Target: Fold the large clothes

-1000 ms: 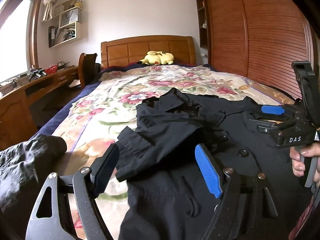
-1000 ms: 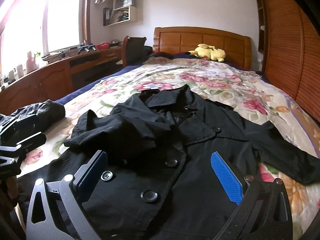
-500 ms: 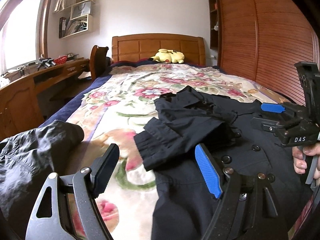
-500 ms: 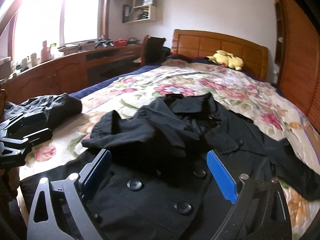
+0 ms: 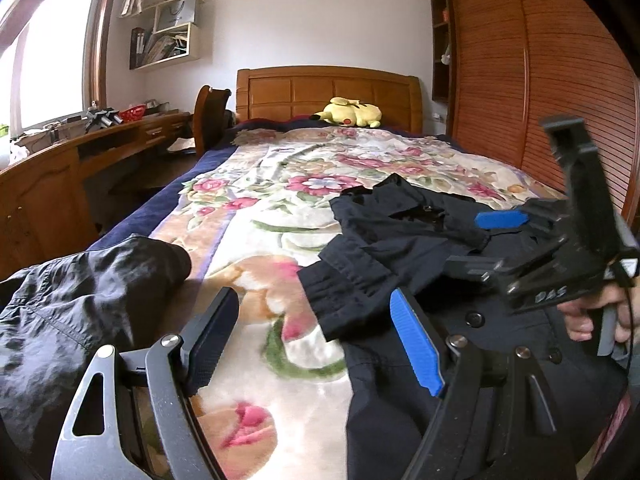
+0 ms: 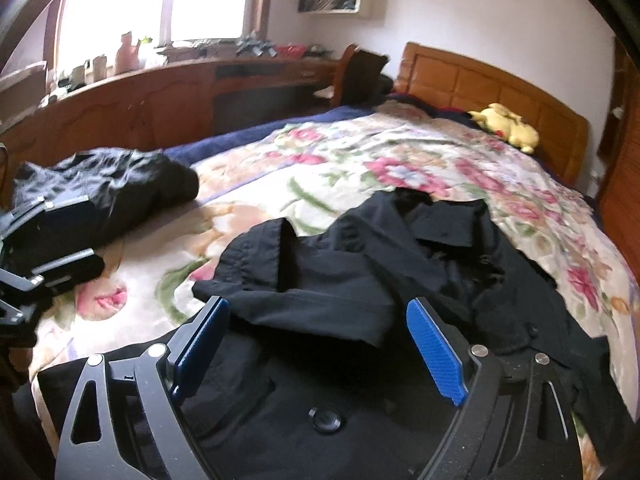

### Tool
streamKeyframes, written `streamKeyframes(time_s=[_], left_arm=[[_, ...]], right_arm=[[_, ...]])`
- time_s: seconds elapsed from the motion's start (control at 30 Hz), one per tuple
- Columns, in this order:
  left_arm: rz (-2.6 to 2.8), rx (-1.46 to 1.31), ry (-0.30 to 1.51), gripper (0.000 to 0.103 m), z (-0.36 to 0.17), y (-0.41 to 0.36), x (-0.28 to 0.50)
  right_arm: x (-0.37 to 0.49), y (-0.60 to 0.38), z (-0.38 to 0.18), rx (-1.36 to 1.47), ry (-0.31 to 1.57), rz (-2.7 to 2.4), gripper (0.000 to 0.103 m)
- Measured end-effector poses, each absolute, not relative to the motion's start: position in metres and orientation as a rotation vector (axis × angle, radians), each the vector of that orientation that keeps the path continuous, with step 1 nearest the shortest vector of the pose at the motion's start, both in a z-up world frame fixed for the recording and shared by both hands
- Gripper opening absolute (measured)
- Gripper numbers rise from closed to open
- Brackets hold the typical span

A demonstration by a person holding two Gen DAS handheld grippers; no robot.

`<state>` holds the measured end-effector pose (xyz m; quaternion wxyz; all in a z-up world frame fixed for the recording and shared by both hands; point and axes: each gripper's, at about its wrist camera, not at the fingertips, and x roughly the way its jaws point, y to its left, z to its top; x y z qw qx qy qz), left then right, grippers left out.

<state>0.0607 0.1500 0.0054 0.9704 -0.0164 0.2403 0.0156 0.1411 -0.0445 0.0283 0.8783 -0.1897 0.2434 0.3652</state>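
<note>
Black coat (image 6: 400,280) on floral bed (image 6: 440,160), left gripper (image 5: 316,344) wide, swung toward 10 o'clock, right gripper (image 6: 320,352) wide (both empty), turned likewise.

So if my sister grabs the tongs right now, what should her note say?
Left tongs: open, empty, above the blanket beside the coat's edge.
Right tongs: open, empty, over the coat's front.
Black coat: lying button-side up on the flowered blanket, one sleeve folded across the chest, the other still out at the side.
Second dark garment: bunched up on the left, untouched.
Left: fold in the other sleeve, then fold the body.
</note>
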Motion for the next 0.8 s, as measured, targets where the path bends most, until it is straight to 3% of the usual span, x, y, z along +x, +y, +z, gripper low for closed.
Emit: streamKeyframes(time_s=[0.6,0.8], left_arm=[[0.036,-0.078,0.484,0.079,0.007,0.17,0.058],[0.026,-0.076,0.486,0.079,0.006,0.168,0.06]], right_arm=[[0.184,0.032,-0.032,-0.609,0.701,0.804,0.09],[0.187,0.043,-0.038,-0.629,0.702,0.782,0.082]])
